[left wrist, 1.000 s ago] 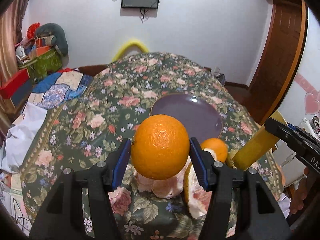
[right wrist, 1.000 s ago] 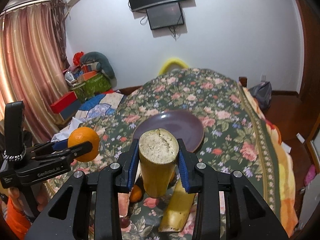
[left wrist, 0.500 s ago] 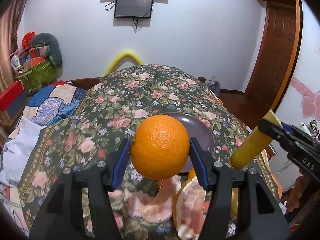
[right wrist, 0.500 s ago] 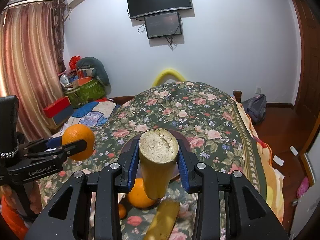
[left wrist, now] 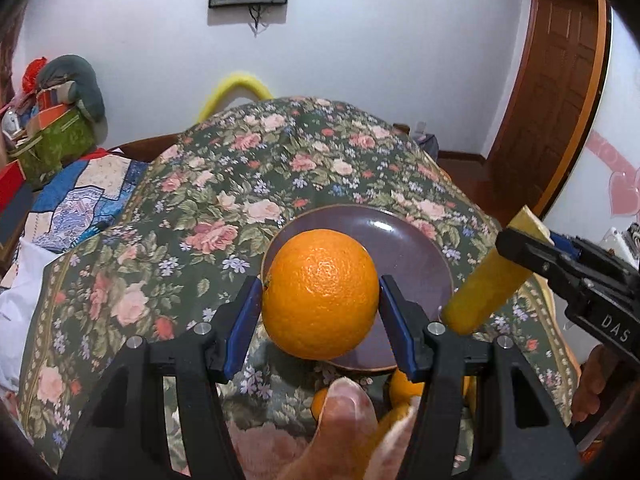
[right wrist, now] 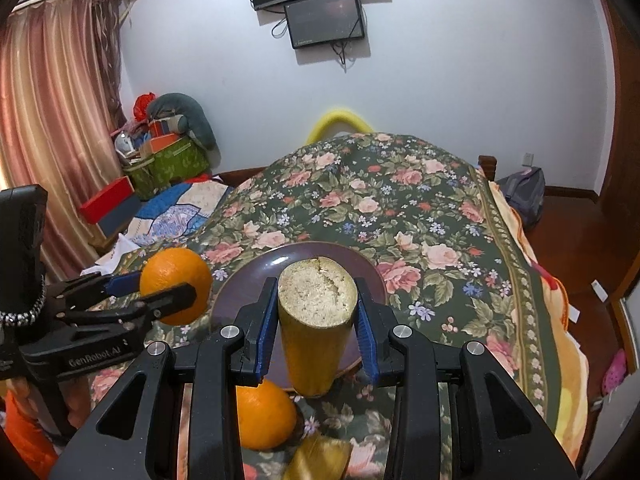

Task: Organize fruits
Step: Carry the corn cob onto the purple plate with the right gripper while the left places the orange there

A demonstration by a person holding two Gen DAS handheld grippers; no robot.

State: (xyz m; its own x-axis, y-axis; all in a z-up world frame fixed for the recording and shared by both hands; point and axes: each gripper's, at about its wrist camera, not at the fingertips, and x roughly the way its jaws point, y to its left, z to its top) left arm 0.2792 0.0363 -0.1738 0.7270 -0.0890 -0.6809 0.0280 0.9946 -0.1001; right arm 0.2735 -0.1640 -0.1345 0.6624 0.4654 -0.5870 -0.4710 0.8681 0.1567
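Left hand-held gripper [left wrist: 320, 312]: half spread, its blue pads pressed on the sides of an orange [left wrist: 320, 294], which is carried above the near rim of the purple plate [left wrist: 404, 240] on the bed [left wrist: 240, 184].
Right hand-held gripper [right wrist: 316, 320]: nearly closed, clamped on a cut yellow fruit piece [right wrist: 316, 320], which is held upright over the plate's near edge.
Orange, handling: judged firm, fairly heavy, round and apt to roll; best gripped across its widest part.
Yellow piece, handling: judged stiff-skinned with a crumbly cut top; best gripped on its sides.
Loose fruit: another orange [right wrist: 264, 416] is seen lying on the bed, just before the plate.
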